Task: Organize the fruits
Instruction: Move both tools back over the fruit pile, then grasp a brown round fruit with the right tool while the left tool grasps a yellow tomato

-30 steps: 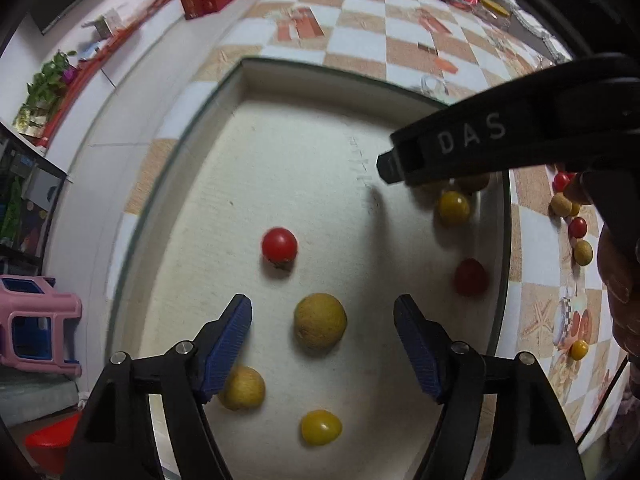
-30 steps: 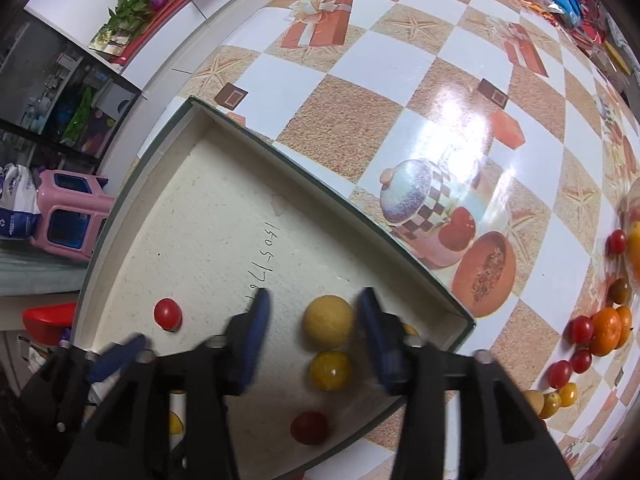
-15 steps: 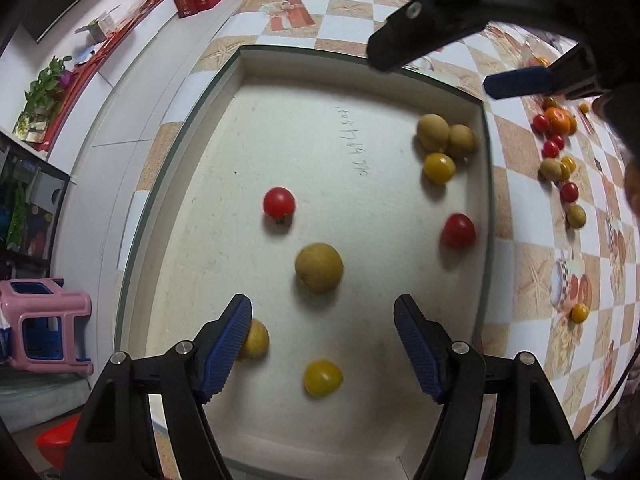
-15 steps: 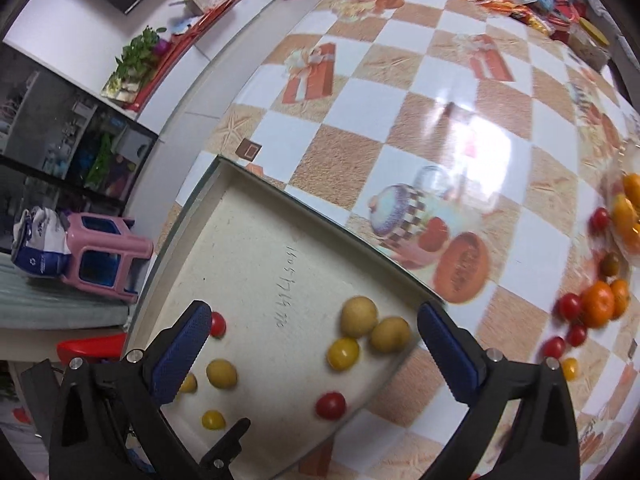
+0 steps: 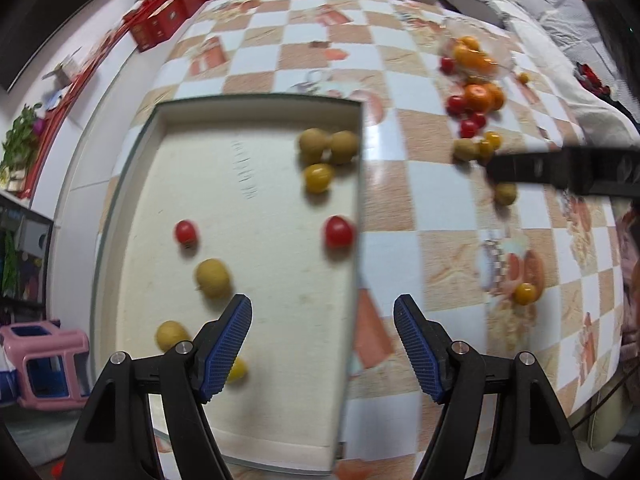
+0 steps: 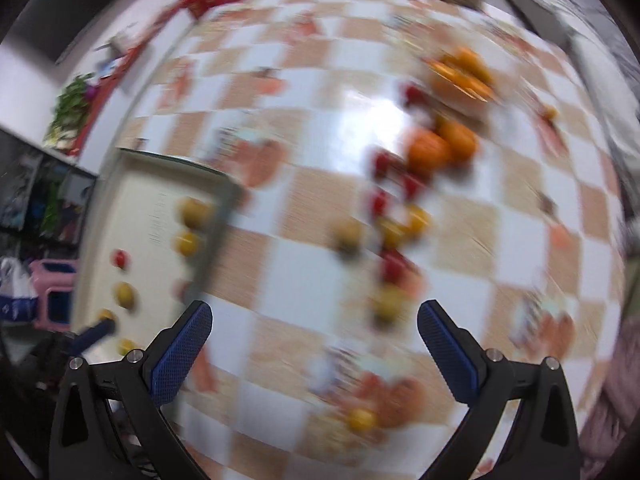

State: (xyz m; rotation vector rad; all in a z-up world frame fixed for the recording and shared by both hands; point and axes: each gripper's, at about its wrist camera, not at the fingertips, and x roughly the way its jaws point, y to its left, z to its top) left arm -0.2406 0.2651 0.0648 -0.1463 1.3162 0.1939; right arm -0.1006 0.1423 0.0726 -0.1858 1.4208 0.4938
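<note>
A shallow cream box (image 5: 256,116) lies on the checkered table and holds several small fruits: two brown ones (image 5: 328,145), a yellow one (image 5: 318,178), red tomatoes (image 5: 339,232) and others. My left gripper (image 5: 322,350) is open and empty above the box's right edge. A loose cluster of oranges (image 5: 480,96), red tomatoes and yellow fruits lies on the table to the right. My right gripper (image 6: 314,354) is open and empty above the table, with the blurred cluster (image 6: 428,152) ahead. Its arm crosses the left wrist view (image 5: 560,168).
A lone yellow fruit (image 5: 525,293) lies on the tablecloth at the right. Red gift boxes (image 5: 168,20) and packets stand at the table's far edge. A pink stool (image 5: 44,360) stands on the floor at the left.
Both grippers have swung to the right, away from the box and towards the loose fruit cluster. The right wrist view is now blurred by motion. The fruits in the box have not moved.
</note>
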